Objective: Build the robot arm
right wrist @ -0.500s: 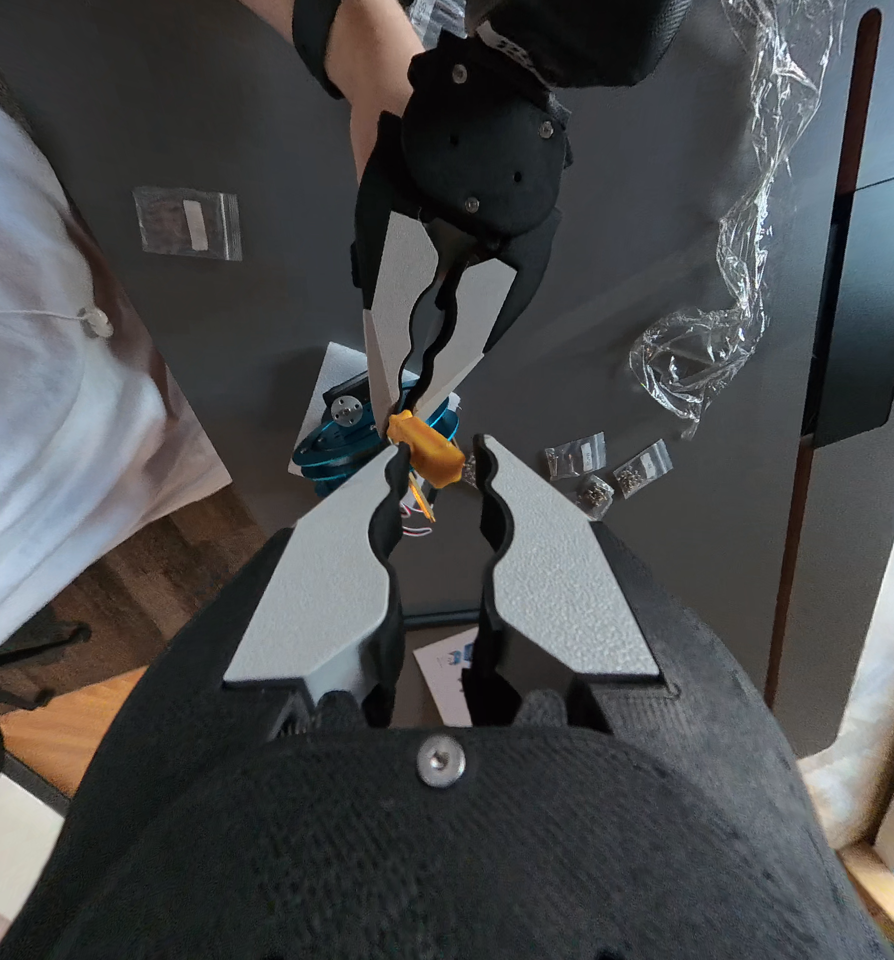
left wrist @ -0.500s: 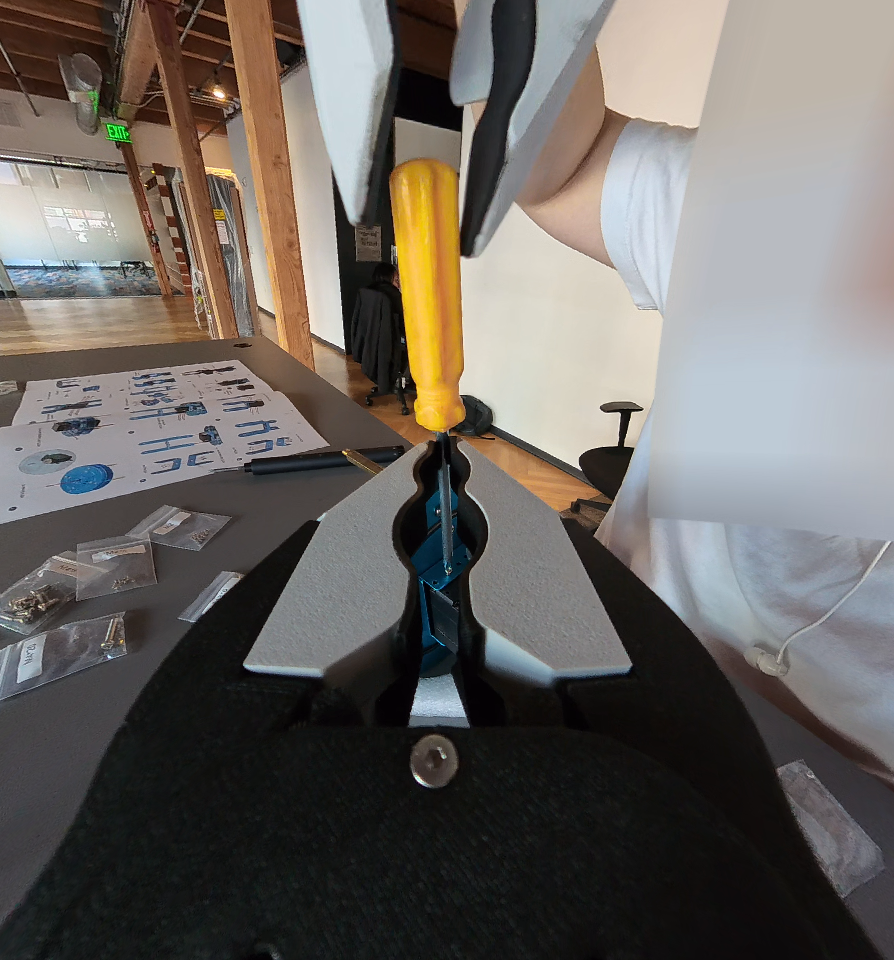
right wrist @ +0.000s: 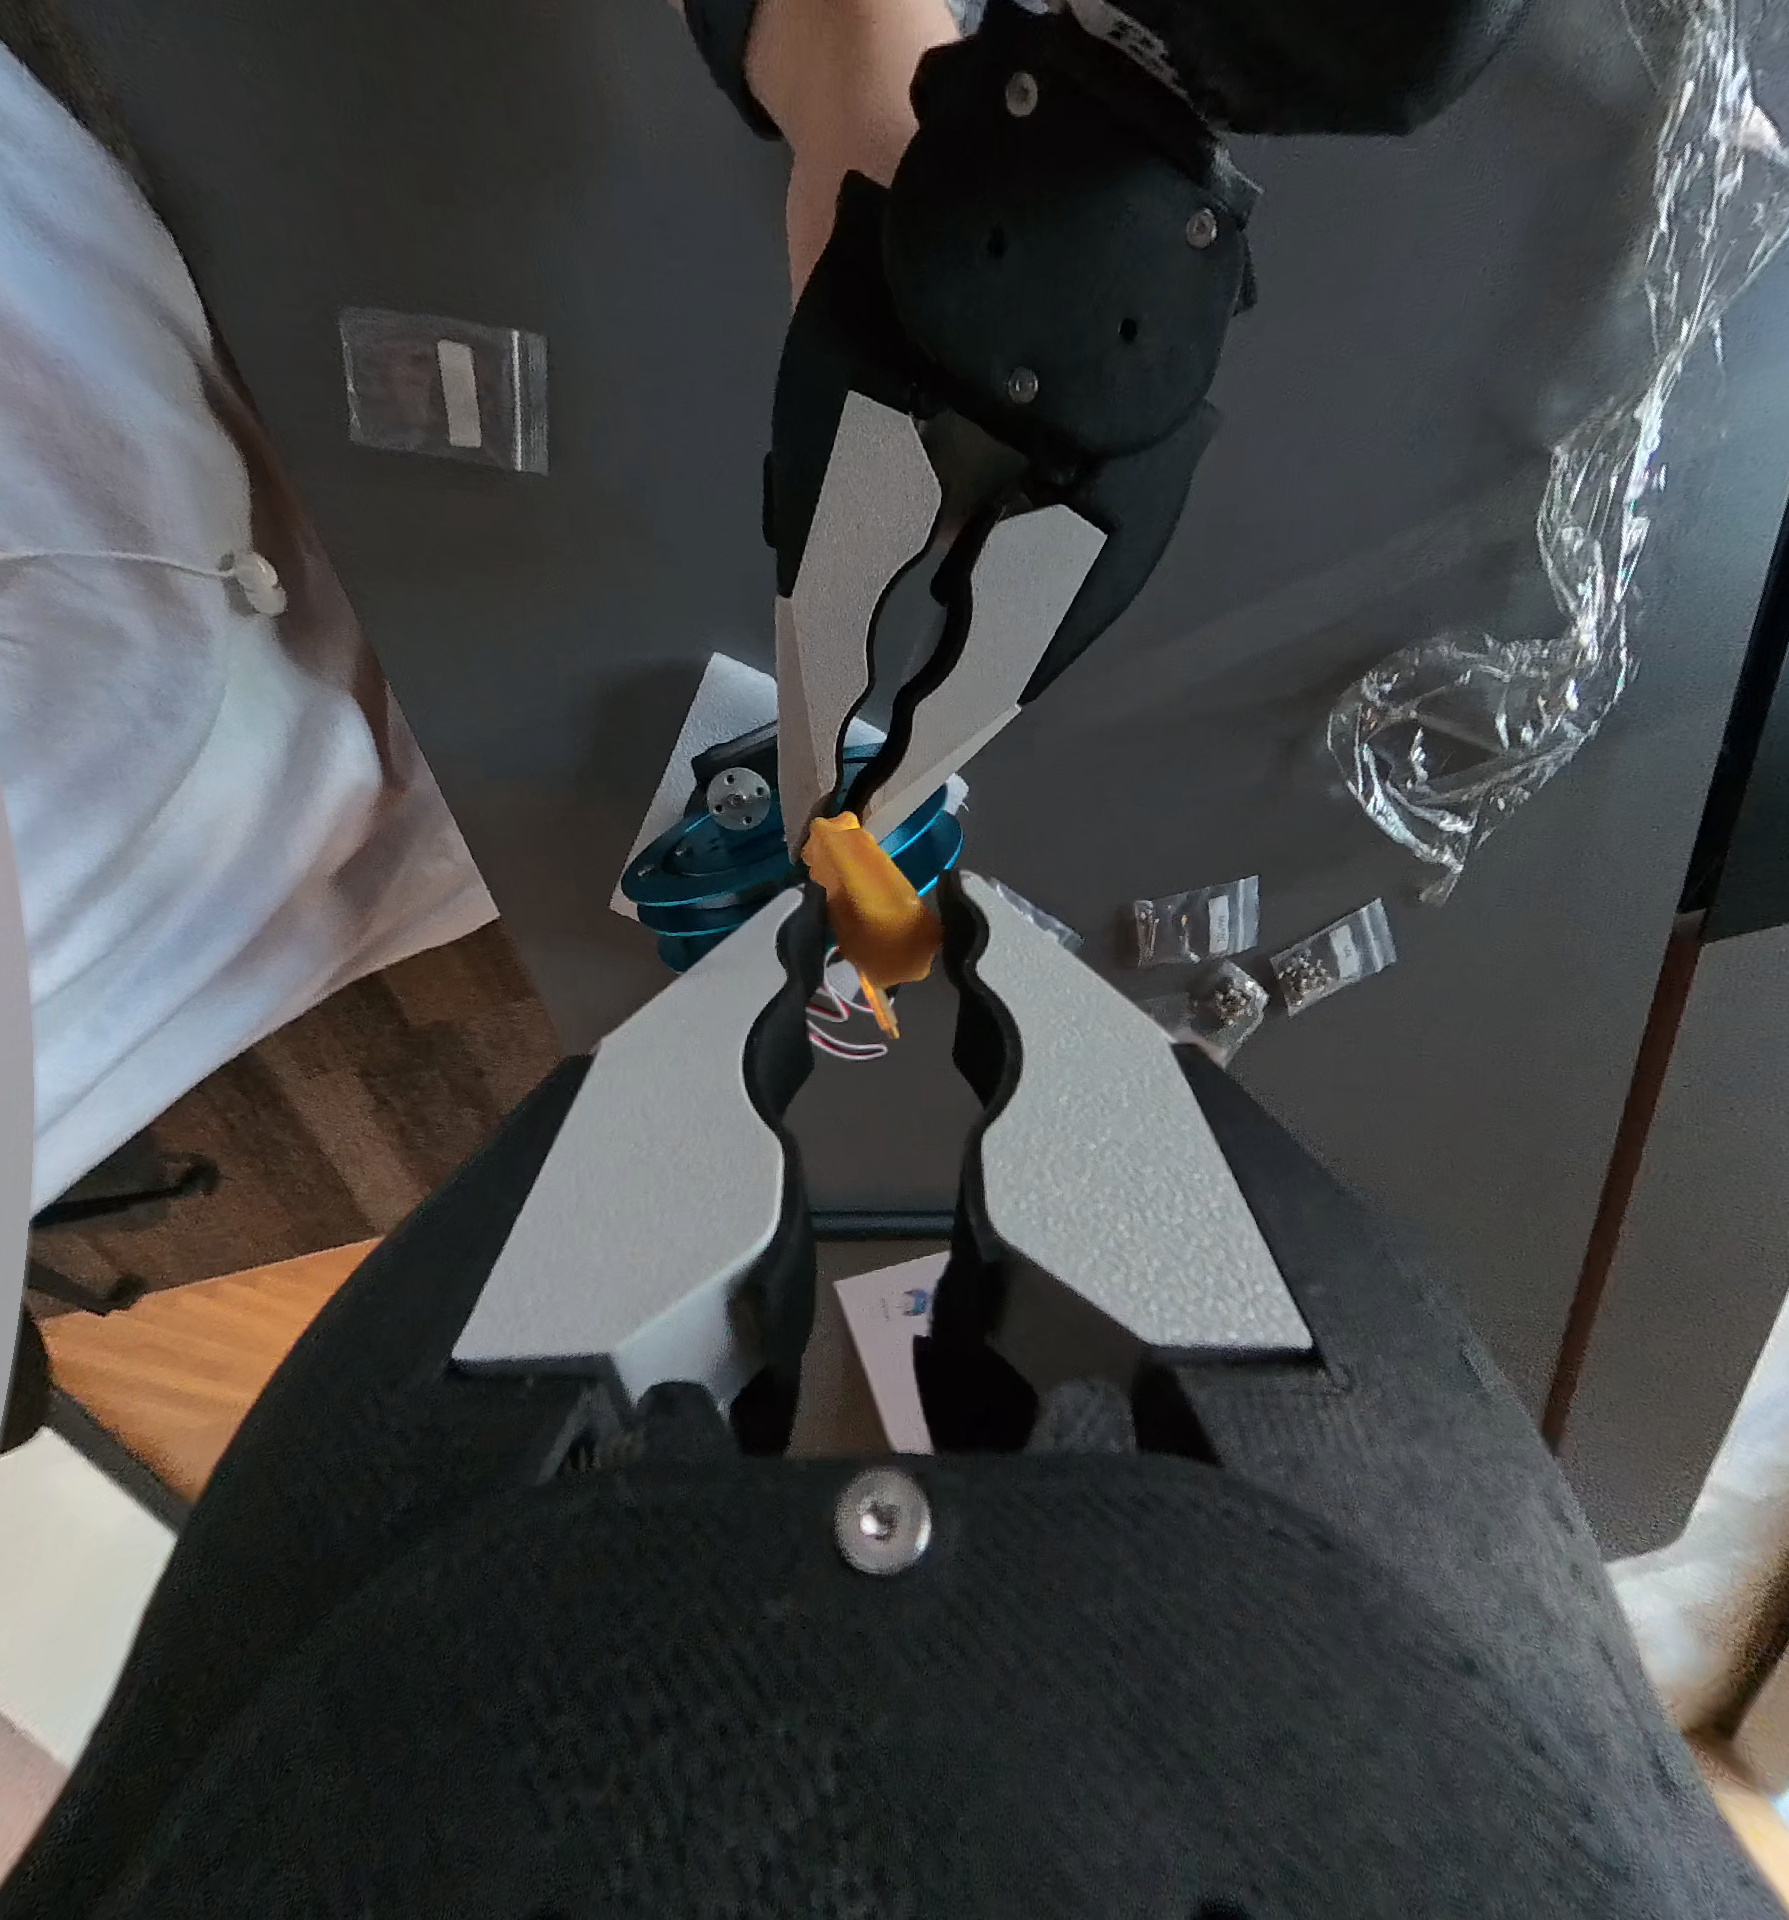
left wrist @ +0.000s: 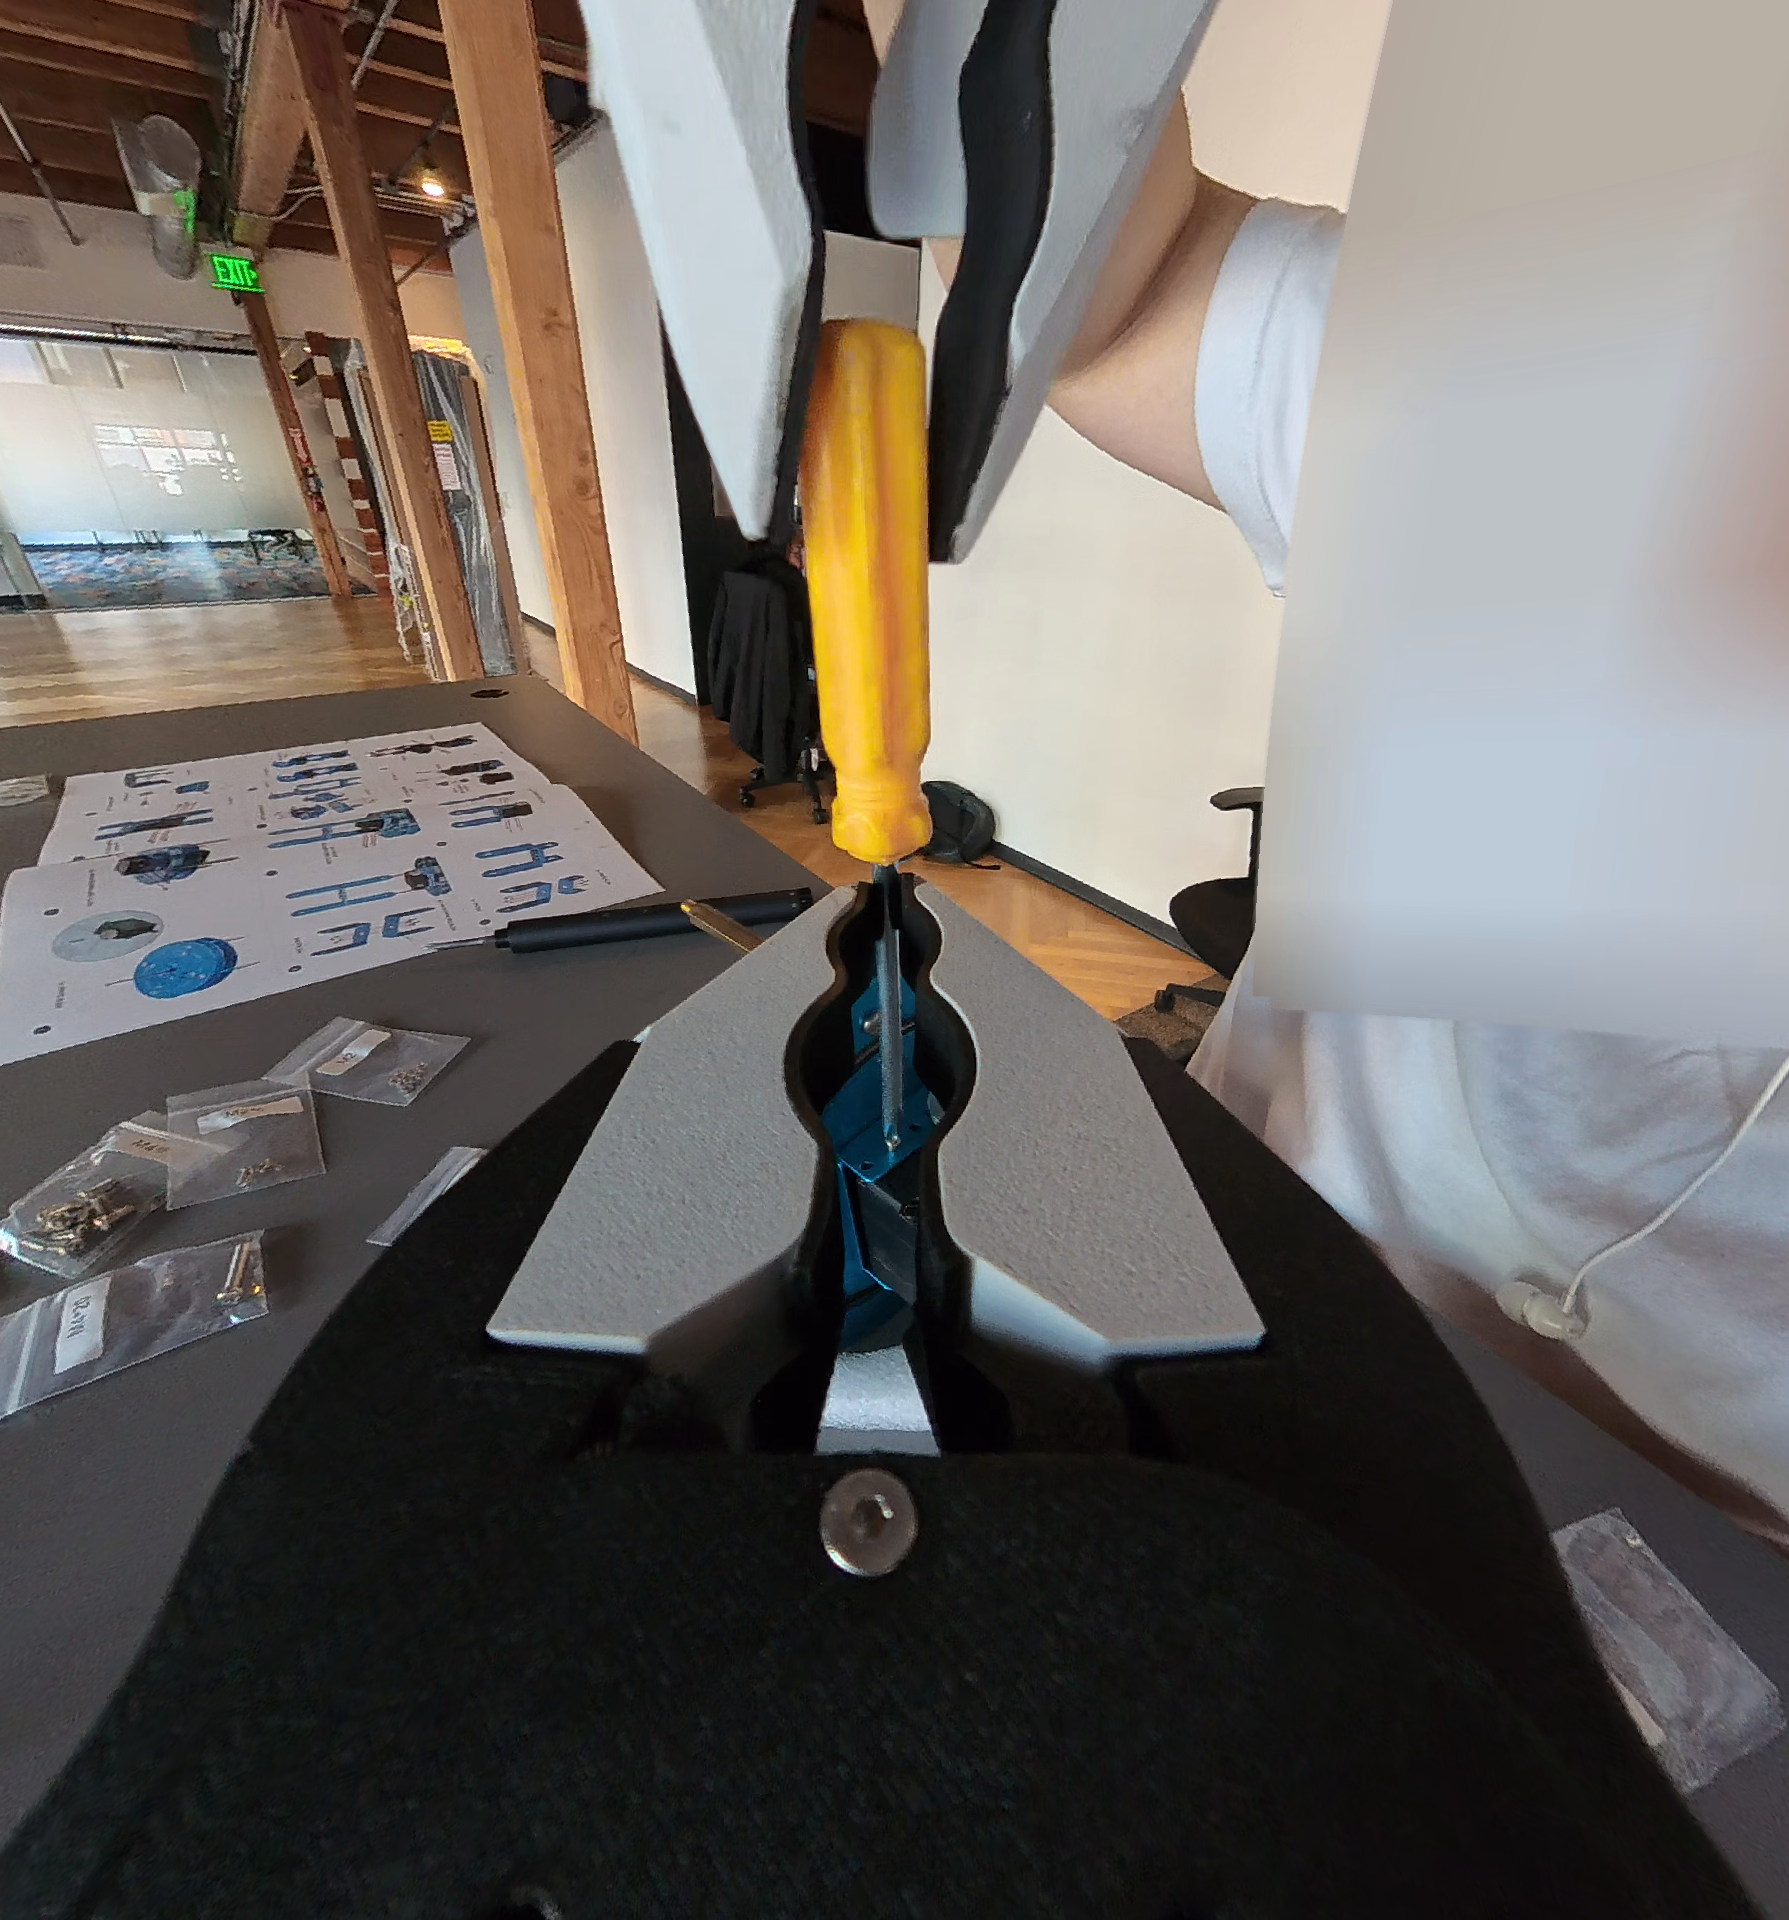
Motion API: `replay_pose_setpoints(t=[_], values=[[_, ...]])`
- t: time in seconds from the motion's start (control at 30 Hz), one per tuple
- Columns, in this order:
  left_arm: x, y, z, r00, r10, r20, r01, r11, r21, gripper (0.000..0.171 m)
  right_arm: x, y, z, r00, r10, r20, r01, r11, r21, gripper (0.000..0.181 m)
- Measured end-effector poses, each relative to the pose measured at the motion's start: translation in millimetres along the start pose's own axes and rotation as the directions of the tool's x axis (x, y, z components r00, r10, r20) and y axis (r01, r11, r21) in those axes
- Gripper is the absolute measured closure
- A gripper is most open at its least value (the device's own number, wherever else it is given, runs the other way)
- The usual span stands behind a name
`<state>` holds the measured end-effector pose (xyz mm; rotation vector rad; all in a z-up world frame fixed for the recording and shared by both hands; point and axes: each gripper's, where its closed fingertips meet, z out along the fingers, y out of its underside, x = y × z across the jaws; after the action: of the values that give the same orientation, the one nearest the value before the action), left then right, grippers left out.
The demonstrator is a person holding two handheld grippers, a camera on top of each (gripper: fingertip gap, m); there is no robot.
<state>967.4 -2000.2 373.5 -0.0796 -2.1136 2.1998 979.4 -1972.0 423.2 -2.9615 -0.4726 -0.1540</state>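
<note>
Left wrist view shows the left hand-held gripper [left wrist: 885, 1039] pressed together on a blue metal part [left wrist: 869, 1132], pinching it above the grey tabletop [left wrist: 246, 1507]. From above, the right hand-held gripper [left wrist: 859, 540] grips the handle of a yellow screwdriver [left wrist: 864, 623], which stands upright with its tip on the blue part. Small bags of screws [left wrist: 121, 1320] and printed instruction sheets [left wrist: 298, 883] lie to the left; crumpled clear plastic wrap [right wrist: 1492, 707] lies farther off.

yellow screwdriver handle [left wrist: 866, 582], blue metal part [left wrist: 862, 1127] (glossy), grey table [left wrist: 194, 1507]
</note>
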Motion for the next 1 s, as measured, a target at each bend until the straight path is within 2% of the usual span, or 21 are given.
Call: replay_pose_setpoints(t=[0.23,0.3,0.4,0.5,0.57,0.67,0.83,1.0], values=[[-1.8,0.3,-0.4,1.000,-0.004,0.003,0.004,1.000,0.003,0.170,3.5,3.2,0.3,0.959,0.274,-0.076,-0.280,0.957,-0.075,0.160],[-2.2,0.3,-1.3,1.000,-0.007,0.005,0.007,1.000,0.004,0.170,4.8,1.9,0.9,0.947,0.311,-0.084,-0.317,0.945,-0.078,0.159],[-1.2,0.4,-1.7,1.000,-0.007,0.001,0.007,1.000,0.002,0.170,4.4,-0.5,1.3,0.963,0.259,-0.073,-0.264,0.962,-0.072,0.158],[-1.0,0.4,-1.8,1.000,-0.001,0.003,0.001,1.000,0.001,0.170,0.8,-1.4,2.0,0.992,0.115,-0.061,-0.118,0.991,-0.062,0.146],[-0.8,0.4,-1.9,1.000,-0.004,0.000,0.004,1.000,0.004,0.170,2.7,1.3,2.1,0.996,0.013,-0.085,-0.019,0.997,-0.069,0.148],[0.0,0.3,-1.9,1.000,-0.002,-0.008,0.002,1.000,0.004,0.170,1.7,-5.7,0.7,0.995,-0.057,-0.083,0.056,0.998,-0.022,0.158],[0.4,0.5,-1.5,1.000,-0.001,-0.007,0.001,1.000,0.003,0.170,0.8,-3.4,0.0,0.998,0.007,-0.055,-0.009,0.999,-0.044,0.161],[-1.0,0.4,-1.9,1.000,0.001,0.002,-0.001,1.000,0.004,0.170,4.2,-3.7,0.7,0.978,0.187,-0.088,-0.194,0.978,-0.078,0.161]])
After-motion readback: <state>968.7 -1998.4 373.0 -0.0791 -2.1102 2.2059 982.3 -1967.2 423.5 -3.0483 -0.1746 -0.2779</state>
